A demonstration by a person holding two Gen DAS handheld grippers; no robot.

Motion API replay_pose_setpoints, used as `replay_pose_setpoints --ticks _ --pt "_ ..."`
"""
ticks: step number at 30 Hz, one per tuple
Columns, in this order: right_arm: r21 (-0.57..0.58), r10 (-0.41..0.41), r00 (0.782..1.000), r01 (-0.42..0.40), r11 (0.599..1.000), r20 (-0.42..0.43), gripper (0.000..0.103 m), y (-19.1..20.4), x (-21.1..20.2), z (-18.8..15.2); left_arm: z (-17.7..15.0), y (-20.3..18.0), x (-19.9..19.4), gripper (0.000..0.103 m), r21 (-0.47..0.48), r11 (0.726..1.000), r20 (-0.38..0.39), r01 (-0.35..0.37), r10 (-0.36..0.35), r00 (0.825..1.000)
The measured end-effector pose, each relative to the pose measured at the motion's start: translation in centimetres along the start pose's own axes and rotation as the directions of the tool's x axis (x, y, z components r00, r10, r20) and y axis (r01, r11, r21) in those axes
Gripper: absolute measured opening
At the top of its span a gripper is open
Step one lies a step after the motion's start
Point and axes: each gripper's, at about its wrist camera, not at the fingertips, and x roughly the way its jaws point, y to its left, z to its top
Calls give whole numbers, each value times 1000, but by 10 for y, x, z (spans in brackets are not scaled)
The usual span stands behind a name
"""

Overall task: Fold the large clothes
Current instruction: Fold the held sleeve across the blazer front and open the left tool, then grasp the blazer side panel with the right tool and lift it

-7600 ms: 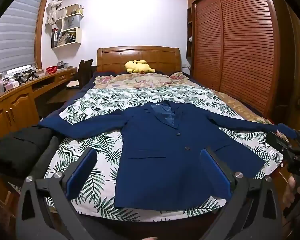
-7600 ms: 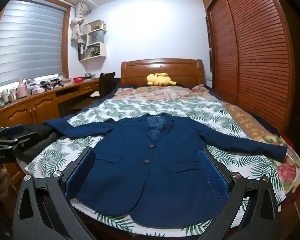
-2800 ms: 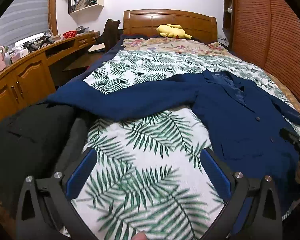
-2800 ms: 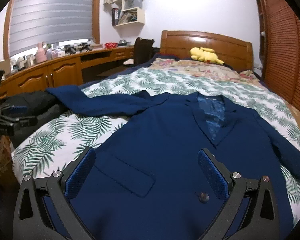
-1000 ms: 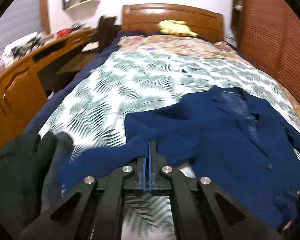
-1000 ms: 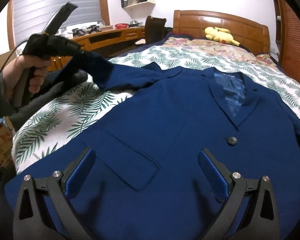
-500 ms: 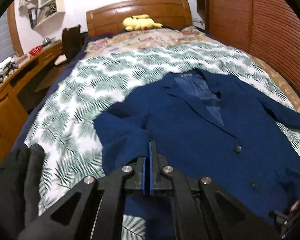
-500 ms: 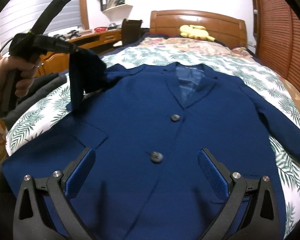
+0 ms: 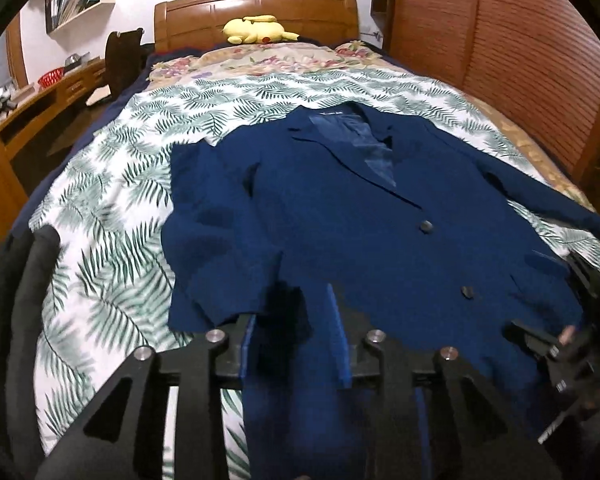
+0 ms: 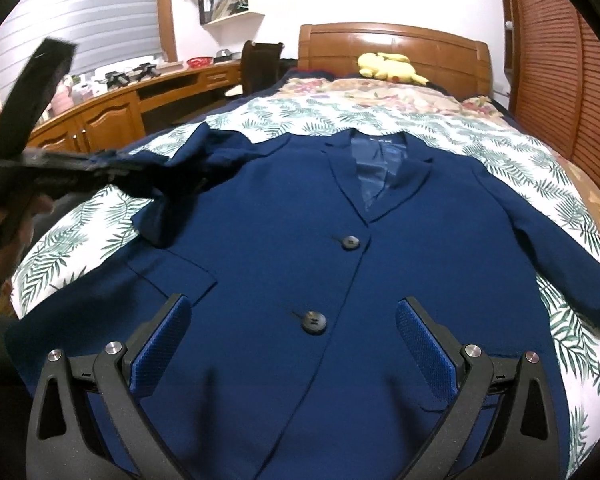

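The left hand-held gripper [image 9: 296,336] is letting go, its jaws just parting around the blue jacket [image 10: 340,264] sleeve [image 9: 220,236], now folded across the chest on the bed [image 9: 112,208]; the right hand-held gripper [image 10: 294,346] is hovering agape and empty over the hem, suggesting the first fold is nearly done.

Jacket [image 10: 300,248] flat on bed [image 10: 420,120], collar toward headboard [image 10: 400,46], front up. One sleeve [image 9: 216,232] folded inward onto jacket's side; other sleeve [image 10: 560,248] stretched outward across cover. Plush toy [image 10: 388,66] at bed's head, before headboard. Desk [image 10: 112,100] along bed's left side; wardrobe doors [image 9: 500,60] along right.
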Motion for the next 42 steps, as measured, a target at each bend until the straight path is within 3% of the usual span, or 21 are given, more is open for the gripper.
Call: replay_pose_setpoints --ticks 9,19,24,30,35,39,42 --pt "-18 -14 1000 14 1000 -11 103 17 11 14 -35 19 -22 40 -73 992 57 104 -100 993" --pt "-85 -63 998 62 994 -11 103 37 13 61 -40 12 -71 48 12 979 127 203 -202 971" --pt "-125 -49 999 48 991 -7 103 64 21 91 -43 38 -100 50 -10 987 196 160 -155 968" --pt "-186 10 999 -19 982 -50 103 112 50 109 -54 90 -122 50 -100 992 249 79 -52 967" --pt "-223 83 989 -109 969 -124 103 153 83 104 -63 123 -127 50 -150 989 255 -2 41 966" --pt "-265 119 973 -170 949 -200 100 185 110 92 -68 132 -125 51 -163 986 246 -25 65 967" --pt "-304 83 965 -160 939 -250 88 197 131 81 -70 135 -123 51 -158 986 235 -48 85 968"
